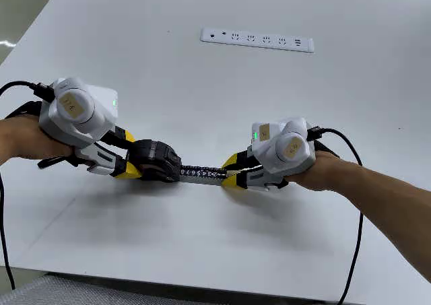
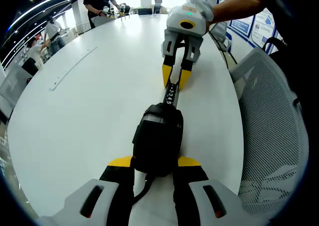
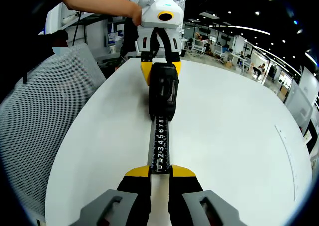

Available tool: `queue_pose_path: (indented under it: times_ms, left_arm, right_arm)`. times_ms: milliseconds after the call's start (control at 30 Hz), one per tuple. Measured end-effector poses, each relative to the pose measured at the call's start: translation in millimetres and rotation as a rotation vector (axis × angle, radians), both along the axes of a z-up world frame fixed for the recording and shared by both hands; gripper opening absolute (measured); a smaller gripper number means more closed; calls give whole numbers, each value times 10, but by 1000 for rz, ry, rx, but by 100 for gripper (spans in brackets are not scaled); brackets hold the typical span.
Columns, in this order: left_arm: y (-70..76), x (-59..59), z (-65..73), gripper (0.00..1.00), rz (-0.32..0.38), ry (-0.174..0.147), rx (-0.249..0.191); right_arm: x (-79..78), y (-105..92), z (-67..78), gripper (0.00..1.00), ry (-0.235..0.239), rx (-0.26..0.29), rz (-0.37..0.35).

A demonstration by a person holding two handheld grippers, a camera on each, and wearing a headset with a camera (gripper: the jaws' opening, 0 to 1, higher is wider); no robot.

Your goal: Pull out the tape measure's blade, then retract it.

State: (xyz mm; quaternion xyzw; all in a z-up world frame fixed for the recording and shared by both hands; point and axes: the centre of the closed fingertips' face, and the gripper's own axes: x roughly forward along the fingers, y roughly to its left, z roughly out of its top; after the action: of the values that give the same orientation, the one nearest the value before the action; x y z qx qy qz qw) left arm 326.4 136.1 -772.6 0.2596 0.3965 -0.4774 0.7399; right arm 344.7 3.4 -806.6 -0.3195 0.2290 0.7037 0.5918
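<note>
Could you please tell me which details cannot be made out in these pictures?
1. Blade end hook: hidden between the right gripper's jaws, in the right gripper view and the head view.
2. Tape measure case sides: covered by the left gripper's jaws in the left gripper view; any label is lost in the black.
3. Power strip markings: too small in the head view.

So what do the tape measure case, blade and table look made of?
The tape measure case is black and matte with soft highlights, likely moulded plastic or a rubber coating. The blade is a thin dark strip with printed white numerals, probably coated steel, though that's a guess. The table has a smooth white top with a faint sheen, which looks like laminate or painted board.
</note>
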Motion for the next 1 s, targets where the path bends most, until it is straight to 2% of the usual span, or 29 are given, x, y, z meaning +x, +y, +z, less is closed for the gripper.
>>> queue_pose_path:
  times_ms: [1000]
  left_arm:
    - [5,1,-1,24,5,5,6]
  right_arm:
    - [59,-369,8,9,5,-23,-37]
